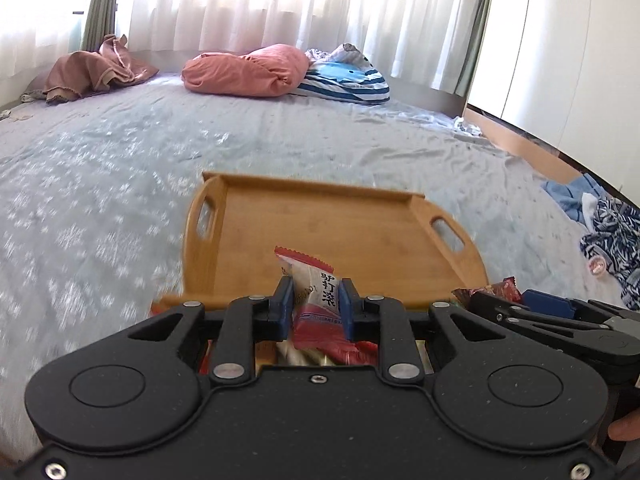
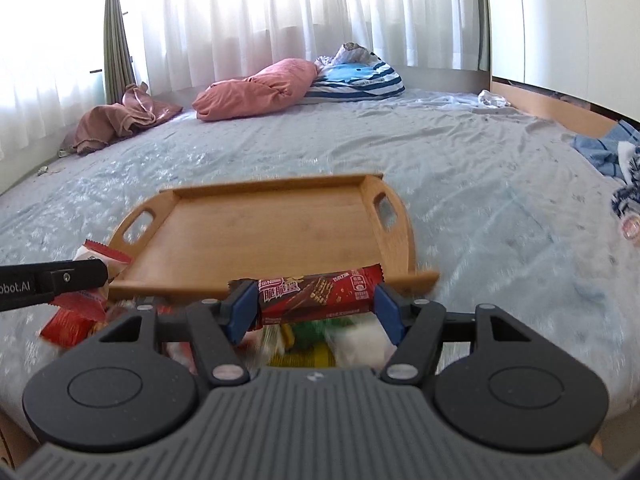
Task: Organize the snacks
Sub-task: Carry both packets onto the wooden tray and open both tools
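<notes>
The left gripper [image 1: 316,294], matte black plastic with blue rubbery pads, is closed tight on a small crinkly snack packet with a white middle, red ends and a zigzag-cut top edge [image 1: 312,280]; the packet stands upright between the pads, black printed characters on its white face, held above the near edge of the tray. The right gripper [image 2: 316,304], the same black build on a ribbed grey body, stands about half open with its blue pads pressed on the two ends of a long glossy red wafer-bar wrapper printed with a chocolate-coated wafer [image 2: 320,294], which lies crosswise between the fingers, also at the tray's near edge. Beneath both grippers sits a blurred heap of loose snack packets in red, white, yellow and green [image 2: 308,340] on the bed. Just beyond lies a rectangular bamboo tray with a raised rim and a cut-out handle at each rounded end [image 1: 320,224], its smooth grained floor bare. It rests on a wrinkled pale blue-grey bedsheet with a faint white pattern [image 1: 120,168]. Far back lie a bunched salmon-pink pillow [image 1: 248,70], a blue-and-white striped cushion [image 1: 344,80] and a crumpled brown cloth [image 1: 96,68] before sheer white curtains [image 1: 280,0].
</notes>
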{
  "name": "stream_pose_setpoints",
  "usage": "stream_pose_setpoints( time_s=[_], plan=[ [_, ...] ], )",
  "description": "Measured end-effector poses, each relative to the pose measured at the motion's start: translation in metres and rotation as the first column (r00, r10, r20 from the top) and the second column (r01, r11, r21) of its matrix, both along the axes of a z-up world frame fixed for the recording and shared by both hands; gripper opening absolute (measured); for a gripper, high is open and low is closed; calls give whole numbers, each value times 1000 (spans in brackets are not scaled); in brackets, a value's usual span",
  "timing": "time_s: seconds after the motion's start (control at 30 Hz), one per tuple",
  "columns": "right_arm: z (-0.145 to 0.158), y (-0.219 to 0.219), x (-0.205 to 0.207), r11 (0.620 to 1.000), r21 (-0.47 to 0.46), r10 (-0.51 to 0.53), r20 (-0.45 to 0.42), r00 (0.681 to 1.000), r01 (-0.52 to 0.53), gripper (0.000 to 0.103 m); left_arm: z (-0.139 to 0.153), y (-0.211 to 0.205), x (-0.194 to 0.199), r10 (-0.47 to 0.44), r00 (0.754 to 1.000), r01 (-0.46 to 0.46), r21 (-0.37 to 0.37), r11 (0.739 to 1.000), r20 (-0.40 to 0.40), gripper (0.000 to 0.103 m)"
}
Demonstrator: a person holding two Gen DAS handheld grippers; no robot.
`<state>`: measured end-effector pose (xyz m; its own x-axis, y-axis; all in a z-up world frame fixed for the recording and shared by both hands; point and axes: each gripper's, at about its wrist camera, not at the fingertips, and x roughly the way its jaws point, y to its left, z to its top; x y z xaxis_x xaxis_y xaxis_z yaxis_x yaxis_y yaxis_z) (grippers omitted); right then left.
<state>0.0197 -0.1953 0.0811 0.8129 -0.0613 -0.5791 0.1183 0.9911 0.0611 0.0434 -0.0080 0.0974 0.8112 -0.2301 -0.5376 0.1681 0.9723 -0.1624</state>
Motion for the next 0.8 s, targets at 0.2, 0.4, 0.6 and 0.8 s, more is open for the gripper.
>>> stream_pose_setpoints(
  time_s=[0.2,0.4,0.6,0.8],
  plan=[
    [3,-16,52,997,61,42,-57,997,-39,66,-3,-4,52,-17,996,14,-29,999,-85,22],
    [-8,-16,98,996,33,82,-150,985,-78,66,-23,-12,98,-17,986,12,-29,1000,-167,22],
    [-29,-13,124,992,70,118,-233,965,-104,66,-47,-17,122,-8,972,6,-12,1000,-233,22],
    [-41,-9,127,993,54,119,-260,958,-109,66,-55,-20,125,-15,972,15,-2,1000,-234,22]
  ],
)
